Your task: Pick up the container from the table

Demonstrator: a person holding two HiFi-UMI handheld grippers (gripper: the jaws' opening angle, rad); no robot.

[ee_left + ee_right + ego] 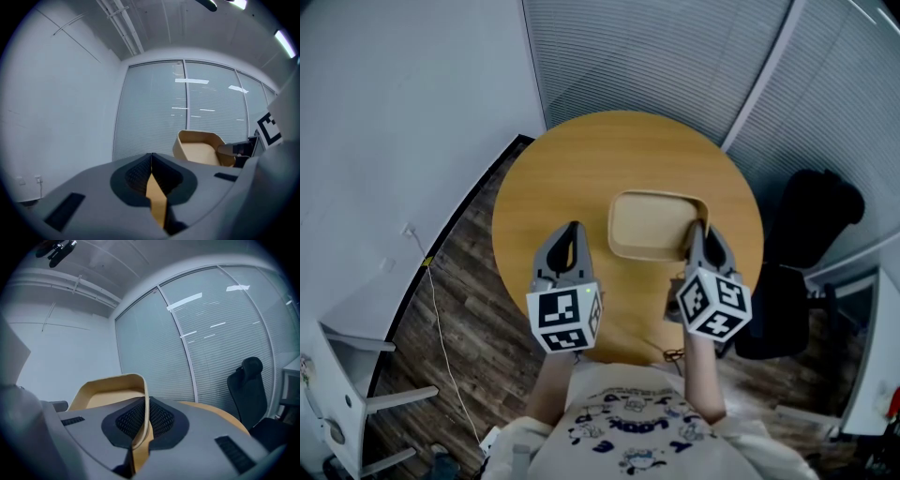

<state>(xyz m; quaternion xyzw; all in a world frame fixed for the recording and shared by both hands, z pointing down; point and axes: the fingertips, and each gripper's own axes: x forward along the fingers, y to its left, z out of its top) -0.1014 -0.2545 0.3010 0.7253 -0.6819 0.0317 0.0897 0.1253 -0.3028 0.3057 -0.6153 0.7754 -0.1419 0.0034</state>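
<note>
Right gripper point(696, 231) point(142, 420): jaws clamped on the right-hand rim of the container point(652, 225). In the right gripper view the thin tan wall of the container point(110, 397) runs down between the two dark ribbed pads, pinched from both sides. The open tray spreads away to the left of the jaws. Marker cube sits behind the jaws, nearer the person.

Left gripper point(574, 229) point(151, 161): jaws together, tips meeting, nothing held between them. Only a sliver of tan surface shows through the gap lower down. It hovers over the table point(581, 159) left of the container, apart from it. In the left gripper view the container point(199, 151) shows ahead and to the right, with the right gripper point(236, 150) at its far edge.

Container: shallow, beige, rounded-rectangular, open top, empty inside. In the head view it lies over the right-centre of the round wooden table, between the two grippers and slightly beyond them, touching only the right one. Whether its base rests on the table or is raised cannot be told.

Surroundings: slatted blinds point(220, 333) behind the table, a black chair point(811, 216) point(248, 385) to the right, dark plank floor point(459, 309) to the left.
</note>
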